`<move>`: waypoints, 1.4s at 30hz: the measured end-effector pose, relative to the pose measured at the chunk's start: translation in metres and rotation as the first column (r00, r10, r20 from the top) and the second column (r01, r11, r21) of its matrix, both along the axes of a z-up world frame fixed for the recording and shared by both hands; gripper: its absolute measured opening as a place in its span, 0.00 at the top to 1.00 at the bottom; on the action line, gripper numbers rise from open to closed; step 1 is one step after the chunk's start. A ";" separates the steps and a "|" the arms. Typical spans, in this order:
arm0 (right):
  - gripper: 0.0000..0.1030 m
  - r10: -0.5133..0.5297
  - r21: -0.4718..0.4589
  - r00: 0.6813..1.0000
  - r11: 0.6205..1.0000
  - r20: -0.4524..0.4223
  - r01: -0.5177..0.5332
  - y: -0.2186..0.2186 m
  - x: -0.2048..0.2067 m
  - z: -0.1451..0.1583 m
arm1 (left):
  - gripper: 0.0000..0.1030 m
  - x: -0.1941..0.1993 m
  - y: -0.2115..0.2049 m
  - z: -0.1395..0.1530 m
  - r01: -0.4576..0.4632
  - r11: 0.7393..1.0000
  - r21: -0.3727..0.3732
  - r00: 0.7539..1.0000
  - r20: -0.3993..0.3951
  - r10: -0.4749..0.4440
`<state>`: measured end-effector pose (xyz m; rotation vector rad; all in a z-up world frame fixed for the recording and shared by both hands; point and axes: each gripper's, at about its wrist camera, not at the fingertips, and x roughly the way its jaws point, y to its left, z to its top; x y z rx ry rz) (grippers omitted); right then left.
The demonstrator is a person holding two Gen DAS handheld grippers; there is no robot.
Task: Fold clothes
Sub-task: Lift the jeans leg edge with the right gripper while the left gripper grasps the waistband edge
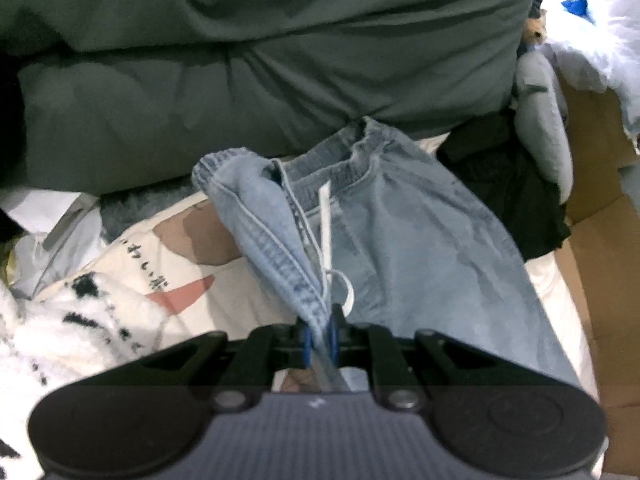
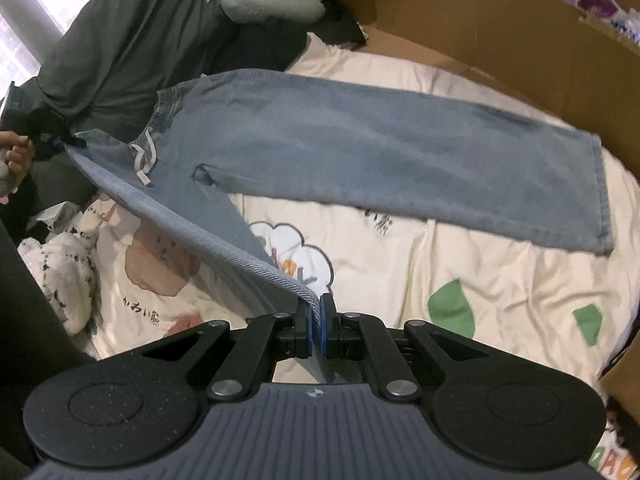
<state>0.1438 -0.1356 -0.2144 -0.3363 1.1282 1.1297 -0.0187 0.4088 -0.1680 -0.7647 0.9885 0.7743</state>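
Observation:
Light blue jeans (image 2: 360,140) with an elastic waist and a white drawstring (image 2: 146,156) lie on the cream printed bedsheet (image 2: 460,280). One leg lies flat, running right. The other leg is lifted and stretched between my two grippers. My right gripper (image 2: 316,326) is shut on the hem of the lifted leg. My left gripper (image 1: 318,338) is shut on the waistband edge of the jeans (image 1: 400,232); it also shows at the left of the right wrist view (image 2: 60,142).
A dark green duvet (image 1: 260,60) is piled behind the jeans. A grey neck pillow (image 2: 272,0) and dark clothes lie beside it. Cardboard box walls (image 2: 500,28) border the bed on the right. A white and black fluffy item (image 2: 64,272) lies at the left.

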 end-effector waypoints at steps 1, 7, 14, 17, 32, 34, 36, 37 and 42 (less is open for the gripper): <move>0.99 -0.002 0.001 1.000 1.000 0.007 0.002 0.001 0.002 0.003 | 0.91 0.003 0.000 0.001 0.003 1.000 -0.003 1.000 0.006 -0.003; 0.99 -0.028 -0.023 0.998 0.999 0.053 0.029 0.008 0.014 0.024 | 0.91 0.028 -0.001 0.009 0.032 0.999 -0.019 0.997 0.066 -0.030; 0.99 -0.036 -0.054 0.994 0.998 0.103 0.041 0.019 0.019 0.052 | 0.91 0.047 0.002 0.014 0.039 0.999 -0.020 0.997 0.066 -0.038; 0.99 -0.008 -0.080 0.991 0.997 0.136 0.019 0.026 0.017 0.060 | 0.92 0.053 0.004 0.015 0.035 0.999 -0.023 0.997 0.064 -0.034; 0.99 -0.013 0.006 0.987 1.000 0.163 0.013 0.043 0.057 0.050 | 0.92 0.095 0.008 0.015 0.026 0.999 -0.020 0.997 0.067 -0.024; 0.99 -0.029 0.017 0.986 1.000 0.162 0.026 0.044 0.064 0.045 | 0.92 0.103 0.008 0.013 0.027 0.999 -0.018 0.997 0.071 -0.026; 0.99 -0.047 0.028 0.987 0.999 0.155 0.043 0.044 0.072 0.039 | 0.92 0.112 0.007 0.011 0.033 0.999 -0.022 0.996 0.081 -0.031; 0.99 -0.055 0.033 0.987 0.998 0.151 0.051 0.044 0.077 0.036 | 0.92 0.116 0.007 0.009 0.035 0.999 -0.024 0.996 0.085 -0.033; 0.99 -0.064 0.043 0.985 0.997 0.161 0.058 0.053 0.096 0.027 | 0.92 0.130 0.006 0.002 0.059 0.998 -0.017 0.994 0.096 -0.057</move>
